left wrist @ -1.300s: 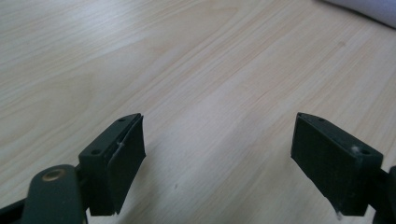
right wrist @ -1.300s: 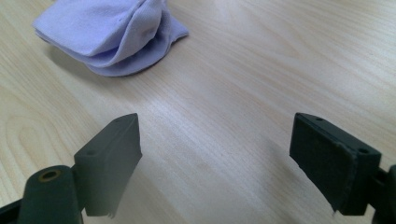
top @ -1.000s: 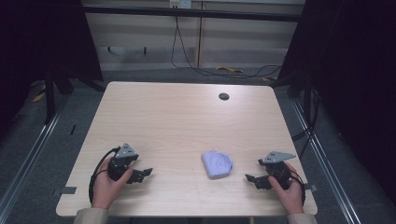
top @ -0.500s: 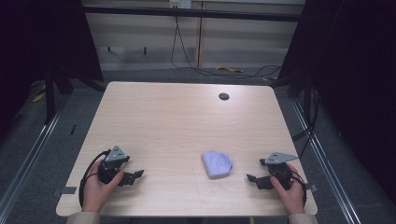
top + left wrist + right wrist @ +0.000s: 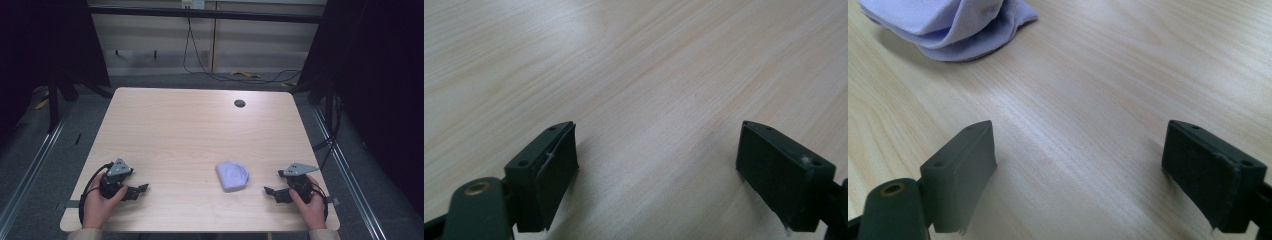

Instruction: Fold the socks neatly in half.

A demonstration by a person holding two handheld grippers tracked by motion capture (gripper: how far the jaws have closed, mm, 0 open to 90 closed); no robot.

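Note:
A folded pale lilac cloth (image 5: 232, 175) lies on the light wooden table (image 5: 200, 130), right of the middle near the front edge. My left gripper (image 5: 141, 190) rests low at the front left, held in a hand, jaws pointing right toward the cloth and open with bare wood between them (image 5: 656, 165). My right gripper (image 5: 270, 193) sits at the front right, jaws pointing left, open and empty (image 5: 1078, 170). In the right gripper view the cloth (image 5: 955, 25) lies a short way ahead of the jaws, at upper left.
A small dark round hole (image 5: 239, 103) marks the table's far right part. Black frame posts and cables stand on the grey floor behind and beside the table. A cable (image 5: 87, 192) loops from the left gripper past the table's front left corner.
My left gripper has slid a little to the left and toward the front edge, away from the cloth. The right gripper and the cloth have stayed put.

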